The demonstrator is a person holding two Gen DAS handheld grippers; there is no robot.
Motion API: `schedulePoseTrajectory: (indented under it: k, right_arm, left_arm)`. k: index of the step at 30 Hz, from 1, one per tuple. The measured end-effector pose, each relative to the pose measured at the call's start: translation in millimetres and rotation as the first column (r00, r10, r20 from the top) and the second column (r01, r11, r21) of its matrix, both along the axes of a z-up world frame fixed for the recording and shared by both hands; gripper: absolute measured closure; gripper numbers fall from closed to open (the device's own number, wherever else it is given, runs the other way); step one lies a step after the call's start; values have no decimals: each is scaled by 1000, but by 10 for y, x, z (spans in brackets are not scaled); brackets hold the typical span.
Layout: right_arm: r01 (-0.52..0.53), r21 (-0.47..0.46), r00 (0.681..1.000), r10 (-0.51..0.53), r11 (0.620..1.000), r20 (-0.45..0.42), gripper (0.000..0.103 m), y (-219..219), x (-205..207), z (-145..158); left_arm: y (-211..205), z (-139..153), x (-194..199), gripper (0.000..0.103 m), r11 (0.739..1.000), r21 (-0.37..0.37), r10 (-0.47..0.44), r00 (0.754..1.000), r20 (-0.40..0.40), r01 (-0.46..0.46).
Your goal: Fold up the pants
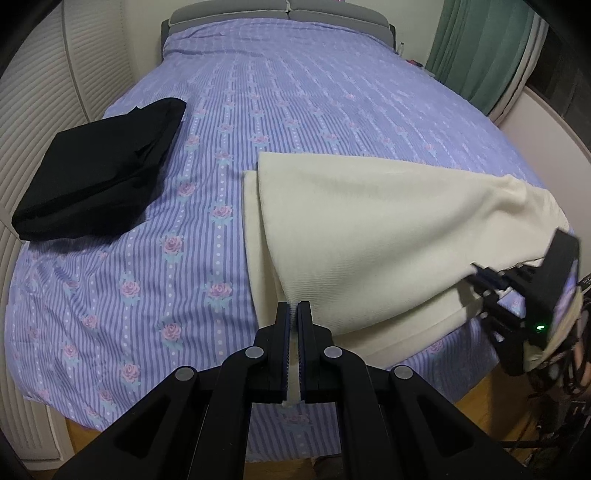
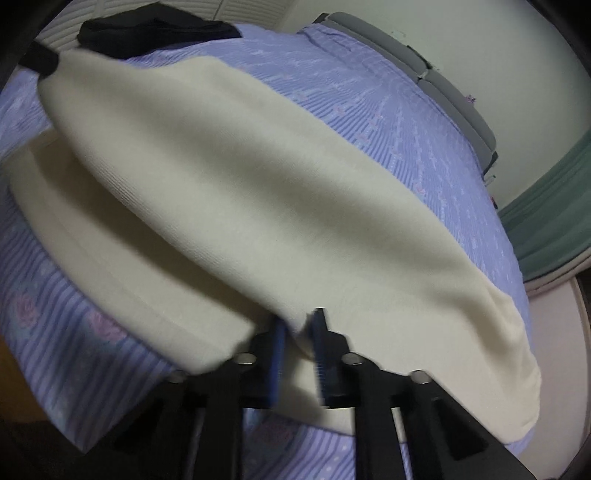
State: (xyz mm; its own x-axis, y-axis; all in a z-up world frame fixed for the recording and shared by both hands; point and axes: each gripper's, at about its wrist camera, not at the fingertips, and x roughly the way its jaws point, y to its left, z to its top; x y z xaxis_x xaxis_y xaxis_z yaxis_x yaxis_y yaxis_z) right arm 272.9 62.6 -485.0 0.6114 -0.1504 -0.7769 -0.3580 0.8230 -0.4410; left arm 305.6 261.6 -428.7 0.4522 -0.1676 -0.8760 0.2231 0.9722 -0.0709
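Cream pants (image 1: 369, 229) lie folded on the bed, their top layer raised off the lower layer along the near edge. My left gripper (image 1: 294, 308) is shut on the left end of that raised edge. At the right end, my right gripper (image 1: 480, 275) pinches the same layer. In the right wrist view the pants (image 2: 258, 184) fill the middle, blurred. There the right gripper (image 2: 297, 325) has cloth between its blue pads. The left gripper (image 2: 40, 61) shows as a dark shape at the cloth's far corner.
The bed has a purple striped cover with roses (image 1: 258, 92). A folded black garment (image 1: 99, 173) lies on its left side. A grey headboard (image 1: 280, 14) is at the far end, louvred doors (image 1: 37, 92) to the left, and a green curtain (image 1: 487, 48) to the right.
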Motion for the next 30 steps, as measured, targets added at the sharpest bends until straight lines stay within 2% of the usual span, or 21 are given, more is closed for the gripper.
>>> schedulePoseTrajectory:
  k: [7, 8, 12, 16, 20, 21, 22, 23, 25, 30]
  right_arm:
    - [-28, 51, 999, 26, 998, 37, 97, -21, -196, 341]
    - [-36, 54, 999, 33, 998, 42, 97, -17, -229, 385]
    - [-55, 69, 998, 52, 996, 42, 97, -23, -346, 500]
    - [-75, 48, 997, 74, 996, 9, 97, 9, -366, 368]
    - [-75, 22, 996, 76, 997, -49, 97, 16, -355, 93]
    - [-75, 20, 996, 76, 997, -49, 97, 14, -380, 71]
    - [-73, 20, 996, 74, 997, -49, 97, 18, -377, 60]
    - [-68, 24, 996, 69, 997, -47, 97, 20, -364, 62]
    - [-60, 34, 997, 62, 998, -49, 97, 7, -346, 74]
    - [-62, 33, 997, 63, 998, -50, 97, 10, -335, 80]
  left_arm:
    - [61, 132, -138, 97, 1000, -9, 28, 1000, 14, -28]
    - [70, 157, -168, 101, 1000, -6, 31, 999, 15, -31]
    - [122, 159, -290, 101, 999, -8, 43, 999, -2, -43]
    - [121, -67, -386, 101, 999, 5, 37, 999, -28, -37]
    - [90, -246, -372, 100, 999, -24, 40, 999, -20, -41]
    - [77, -269, -358, 97, 999, -30, 40, 999, -18, -40]
    - [60, -294, -336, 85, 999, -36, 38, 999, -21, -38]
    - [45, -307, -322, 69, 998, -43, 37, 999, -22, -38]
    - [52, -326, -303, 54, 997, -56, 50, 999, -15, -51]
    - [70, -443, -215, 55, 991, -119, 60, 997, -41, -65]
